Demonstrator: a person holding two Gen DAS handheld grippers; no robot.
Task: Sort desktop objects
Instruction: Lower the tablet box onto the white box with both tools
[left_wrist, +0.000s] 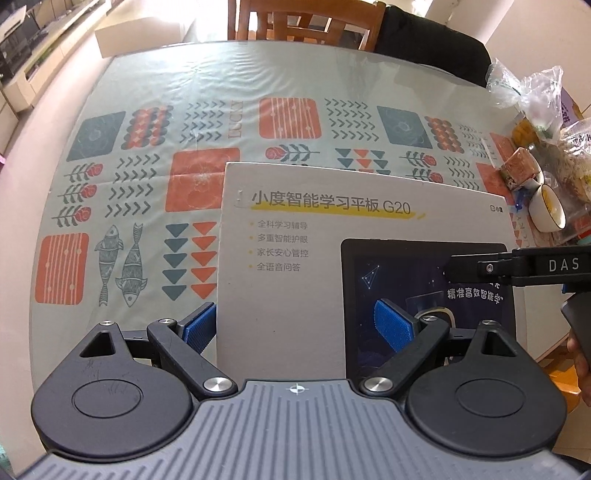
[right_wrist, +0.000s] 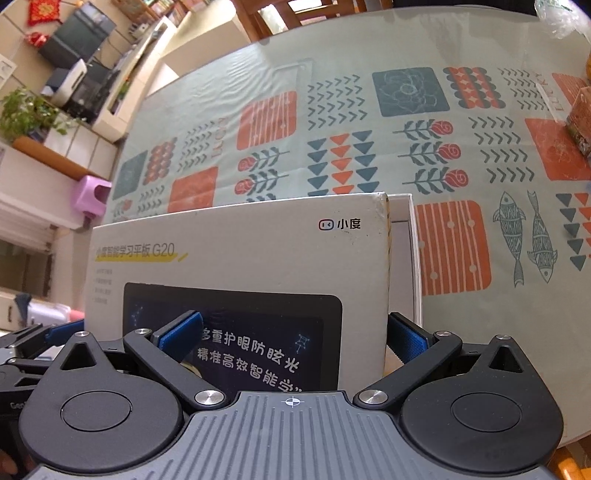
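Patterned cloth covers the desk (left_wrist: 147, 92); in the left wrist view the left gripper (left_wrist: 299, 328) straddles the box (left_wrist: 280, 295) at the near edge — jaws wide. From the right wrist, the right gripper (right_wrist: 295, 336) spans its right corner — jaws wide, lid raised off the base (right_wrist: 406, 254).

Daylight enters from the upper edge of both views; I see broad glare on the glossy table (left_wrist: 229, 85) at upper centre. Both views are sharp at centre, with strong fisheye bending and dark corners. The white box (right_wrist: 236, 254) casts soft shadows.
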